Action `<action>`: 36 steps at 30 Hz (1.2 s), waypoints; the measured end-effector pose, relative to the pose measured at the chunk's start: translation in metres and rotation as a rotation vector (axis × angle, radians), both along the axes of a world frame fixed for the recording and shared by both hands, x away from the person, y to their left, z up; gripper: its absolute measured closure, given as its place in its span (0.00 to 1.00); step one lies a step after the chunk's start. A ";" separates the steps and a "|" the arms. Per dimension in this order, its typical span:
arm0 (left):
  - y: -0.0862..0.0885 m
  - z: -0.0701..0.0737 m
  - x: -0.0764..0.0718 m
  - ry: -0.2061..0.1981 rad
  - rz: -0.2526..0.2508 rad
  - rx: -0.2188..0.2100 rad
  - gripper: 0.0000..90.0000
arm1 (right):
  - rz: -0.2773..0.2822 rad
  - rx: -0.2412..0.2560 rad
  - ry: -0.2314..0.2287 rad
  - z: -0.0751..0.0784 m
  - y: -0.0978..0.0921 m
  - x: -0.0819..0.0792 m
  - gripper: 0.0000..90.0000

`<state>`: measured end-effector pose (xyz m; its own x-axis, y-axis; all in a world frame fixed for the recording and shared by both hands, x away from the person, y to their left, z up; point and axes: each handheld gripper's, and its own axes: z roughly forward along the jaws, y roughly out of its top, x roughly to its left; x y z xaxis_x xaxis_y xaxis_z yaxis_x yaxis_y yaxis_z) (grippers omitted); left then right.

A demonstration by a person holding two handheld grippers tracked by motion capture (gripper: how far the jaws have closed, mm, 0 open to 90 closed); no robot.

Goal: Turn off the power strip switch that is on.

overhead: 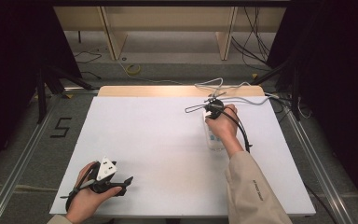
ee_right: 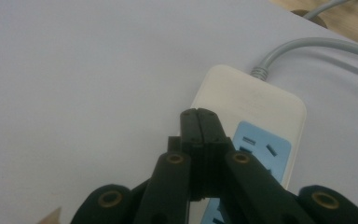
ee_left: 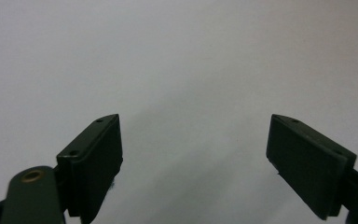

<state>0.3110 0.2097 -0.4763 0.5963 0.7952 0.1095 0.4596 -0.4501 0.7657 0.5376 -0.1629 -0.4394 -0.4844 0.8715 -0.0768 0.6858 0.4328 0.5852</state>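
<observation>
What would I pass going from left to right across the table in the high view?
Left tongs, held near the table's front-left corner → a wide stretch of bare white table → white power strip with the right hand over it → grey cable trailing off toward the far right edge.

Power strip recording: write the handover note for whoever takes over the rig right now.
Left gripper: open, holding nothing, low over the bare white table at its near left corner.
Right gripper: jaws shut together with nothing between them, tips just over the power strip near its cord end.
Power strip: lies flat on the table's right side; its grey cord runs off the far edge. The blue socket panel shows no plug in the part visible.
Done: nothing I can confirm from the frames.
Left: probably whatever the right gripper is about to do on the strip, perhaps press or push it.
</observation>
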 end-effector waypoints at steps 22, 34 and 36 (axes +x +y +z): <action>0.000 -0.001 0.000 0.004 0.004 0.001 0.20 | 0.043 0.020 0.001 0.011 -0.002 -0.025 1.00; 0.000 0.000 0.000 0.004 0.001 0.009 0.20 | 0.063 0.029 0.000 0.017 -0.006 -0.040 1.00; 0.000 -0.001 0.000 0.005 0.002 0.009 0.20 | 0.068 0.027 -0.005 0.017 -0.006 -0.044 1.00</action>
<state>0.3112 0.2099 -0.4769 0.5953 0.7954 0.1137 0.4640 -0.4559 0.7595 0.4939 -0.1687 -0.4222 -0.5426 0.8381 -0.0561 0.6522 0.4624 0.6007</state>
